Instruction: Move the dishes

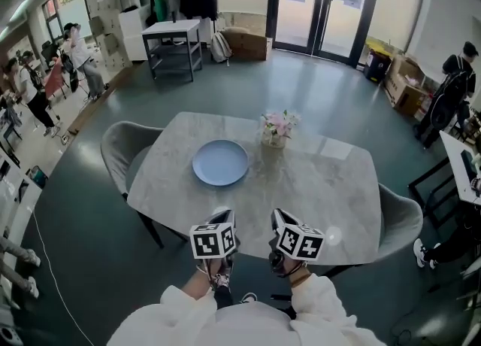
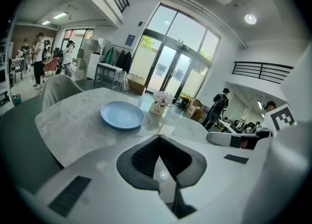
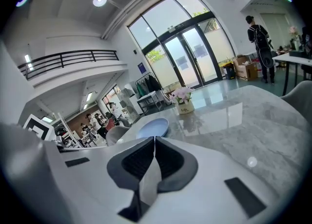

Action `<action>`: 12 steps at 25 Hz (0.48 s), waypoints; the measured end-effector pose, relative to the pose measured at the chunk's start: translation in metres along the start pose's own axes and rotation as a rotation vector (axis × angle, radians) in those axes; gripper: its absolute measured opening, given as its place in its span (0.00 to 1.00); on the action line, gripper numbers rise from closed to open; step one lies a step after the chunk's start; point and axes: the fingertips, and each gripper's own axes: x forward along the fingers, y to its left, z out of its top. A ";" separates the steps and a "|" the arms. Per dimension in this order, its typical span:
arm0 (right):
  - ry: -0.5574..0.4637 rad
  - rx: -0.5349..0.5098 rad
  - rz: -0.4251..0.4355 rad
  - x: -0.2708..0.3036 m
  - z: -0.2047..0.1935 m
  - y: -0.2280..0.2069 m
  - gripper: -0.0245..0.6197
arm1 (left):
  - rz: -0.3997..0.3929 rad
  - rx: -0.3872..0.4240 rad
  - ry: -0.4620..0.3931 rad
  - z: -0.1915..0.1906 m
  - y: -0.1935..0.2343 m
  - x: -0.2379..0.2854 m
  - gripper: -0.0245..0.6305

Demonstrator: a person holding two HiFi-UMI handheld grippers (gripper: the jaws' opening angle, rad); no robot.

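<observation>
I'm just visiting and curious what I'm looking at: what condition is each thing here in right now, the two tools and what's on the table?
left gripper: shut, holding nothing.
right gripper: shut, holding nothing.
blue plate: empty, lying flat on the table.
flower pot: upright, beside the plate, not touching it.

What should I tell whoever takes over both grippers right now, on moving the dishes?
Left gripper: shut, empty, over the near edge of the table.
Right gripper: shut, empty, beside the left one.
Blue plate: empty, flat on the table ahead of the left gripper, left of the flower pot.
Done: nothing; the plate is not yet touched.
Left: open a gripper, reach forward, probably take the plate by its near rim and move it.
</observation>
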 end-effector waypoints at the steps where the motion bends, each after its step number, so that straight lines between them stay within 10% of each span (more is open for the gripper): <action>1: 0.001 -0.002 -0.001 -0.001 -0.001 0.000 0.14 | 0.003 -0.002 -0.001 0.000 0.000 -0.001 0.05; 12: 0.013 -0.006 0.024 0.001 -0.007 0.006 0.14 | 0.031 -0.012 -0.014 0.001 0.004 -0.007 0.05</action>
